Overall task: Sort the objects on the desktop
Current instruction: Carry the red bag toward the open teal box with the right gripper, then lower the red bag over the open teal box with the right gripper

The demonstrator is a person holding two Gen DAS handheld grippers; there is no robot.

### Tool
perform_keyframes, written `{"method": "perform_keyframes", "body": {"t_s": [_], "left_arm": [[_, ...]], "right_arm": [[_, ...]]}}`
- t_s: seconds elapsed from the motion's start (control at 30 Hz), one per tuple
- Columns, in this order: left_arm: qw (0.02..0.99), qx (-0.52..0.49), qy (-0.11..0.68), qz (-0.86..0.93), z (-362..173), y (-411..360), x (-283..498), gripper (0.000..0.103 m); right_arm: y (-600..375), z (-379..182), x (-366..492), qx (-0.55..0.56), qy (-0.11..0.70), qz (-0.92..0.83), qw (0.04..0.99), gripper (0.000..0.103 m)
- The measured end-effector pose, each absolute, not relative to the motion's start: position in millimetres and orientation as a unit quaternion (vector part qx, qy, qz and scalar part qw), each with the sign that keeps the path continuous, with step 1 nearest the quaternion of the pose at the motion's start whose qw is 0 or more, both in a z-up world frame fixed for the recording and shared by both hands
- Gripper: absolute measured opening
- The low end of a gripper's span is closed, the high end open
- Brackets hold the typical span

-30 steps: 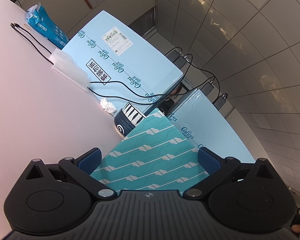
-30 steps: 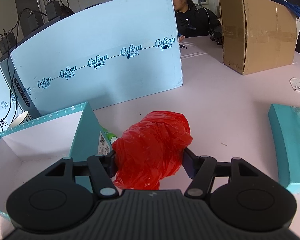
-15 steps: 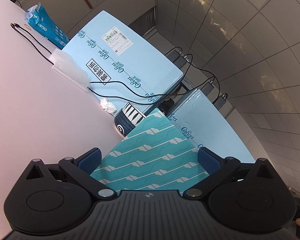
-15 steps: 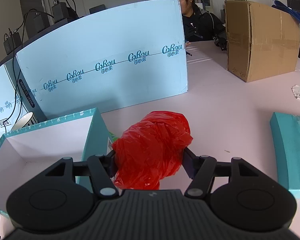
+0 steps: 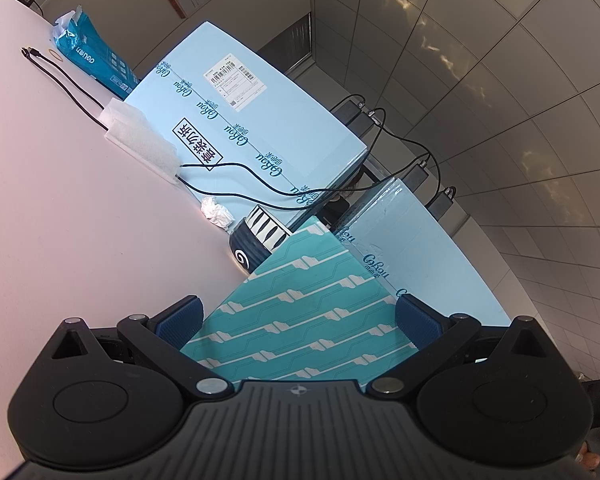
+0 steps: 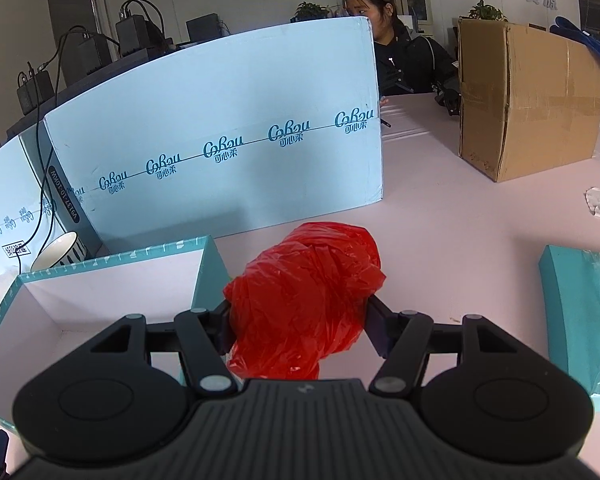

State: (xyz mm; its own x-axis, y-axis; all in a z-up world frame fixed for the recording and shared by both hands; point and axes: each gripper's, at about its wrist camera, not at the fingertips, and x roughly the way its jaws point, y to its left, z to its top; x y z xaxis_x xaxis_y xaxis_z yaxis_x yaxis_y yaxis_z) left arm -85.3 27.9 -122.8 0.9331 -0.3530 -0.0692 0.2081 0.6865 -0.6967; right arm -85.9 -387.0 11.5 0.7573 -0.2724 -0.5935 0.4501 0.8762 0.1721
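My right gripper is shut on a crumpled red plastic bag, held just above the pink table, right of an open teal box with a bare white inside. In the left wrist view the patterned outer wall of that teal box fills the gap between my left gripper's widely spread blue pads, and both pads touch its edges. A dark striped mug stands just beyond the box; the same mug shows in the right wrist view.
Light blue cartons stand upright behind the box, with black cables draped over them. A brown cardboard box sits far right, and a teal lid lies near right. A person sits behind the carton. Crumpled tissue lies near the mug.
My right gripper has drifted slightly up and left toward the teal box with the red bag still in it. The left gripper has not moved.
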Motion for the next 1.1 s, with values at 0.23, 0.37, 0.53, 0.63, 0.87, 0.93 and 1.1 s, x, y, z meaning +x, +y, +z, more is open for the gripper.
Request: {"method": "perform_keyframes", "body": {"t_s": [0.23, 0.37, 0.53, 0.63, 0.87, 0.93, 1.1], "left_arm": [[0.913, -0.365, 0.099, -0.154, -123, 28, -85, 0.103], [0.913, -0.365, 0.100, -0.154, -123, 28, -86, 0.103], [0.913, -0.365, 0.100, -0.154, -123, 28, -85, 0.103], [0.913, -0.365, 0.100, -0.153, -123, 28, -86, 0.103], [0.912, -0.366, 0.100, -0.153, -122, 29, -86, 0.103], [0.912, -0.366, 0.100, -0.153, -122, 28, -86, 0.103], [0.913, -0.366, 0.100, -0.152, -122, 28, -86, 0.103]], "right_arm": [[-383, 15, -86, 0.150, 0.286, -0.190, 0.927, 0.065], [-381, 16, -86, 0.150, 0.284, -0.188, 0.928, 0.065], [-379, 20, -88, 0.155, 0.273, -0.183, 0.932, 0.065], [-376, 23, -88, 0.153, 0.270, -0.178, 0.934, 0.065], [-370, 28, -87, 0.150, 0.267, -0.166, 0.937, 0.065], [-369, 29, -87, 0.150, 0.266, -0.164, 0.938, 0.065], [-369, 33, -87, 0.155, 0.261, -0.159, 0.939, 0.065]]}}
